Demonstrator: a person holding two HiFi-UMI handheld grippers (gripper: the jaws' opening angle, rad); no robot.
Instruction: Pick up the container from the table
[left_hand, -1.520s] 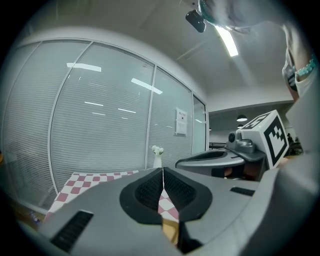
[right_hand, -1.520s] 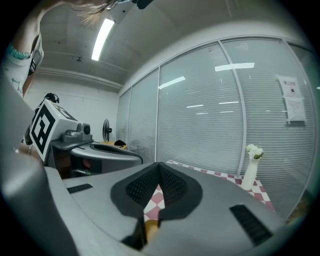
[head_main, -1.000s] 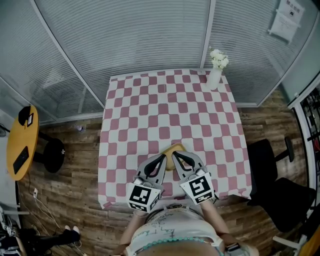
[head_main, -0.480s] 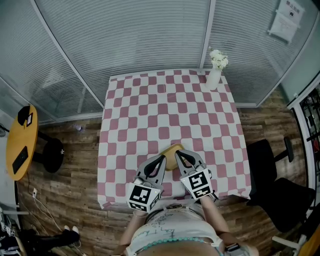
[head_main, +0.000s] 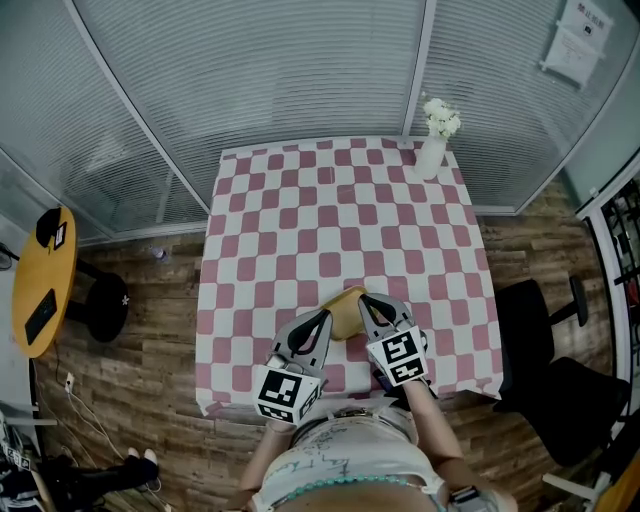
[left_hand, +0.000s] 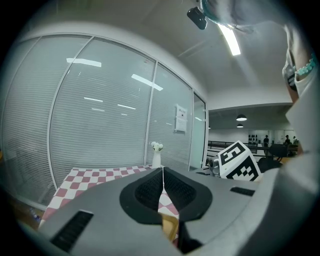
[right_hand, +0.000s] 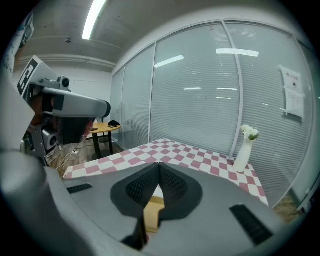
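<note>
I see my left gripper (head_main: 324, 316) and right gripper (head_main: 366, 300) flanking the tan container (head_main: 345, 314) on the table (head_main: 330, 200), both jaws closed together, empty; it looks light and thin-walled; I'd pinch its rim gently.

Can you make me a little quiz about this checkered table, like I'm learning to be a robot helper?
1. Pick one: where does the vase stand?
A. At a corner of the table
B. On the floor
C. On the chair

2. True or false: the tips of the left hand-held gripper are together.

3. Fill in: the container lies near the table edge ___ the vase's edge (beside or opposite).

Key: 1 A; 2 true; 3 opposite.
</note>
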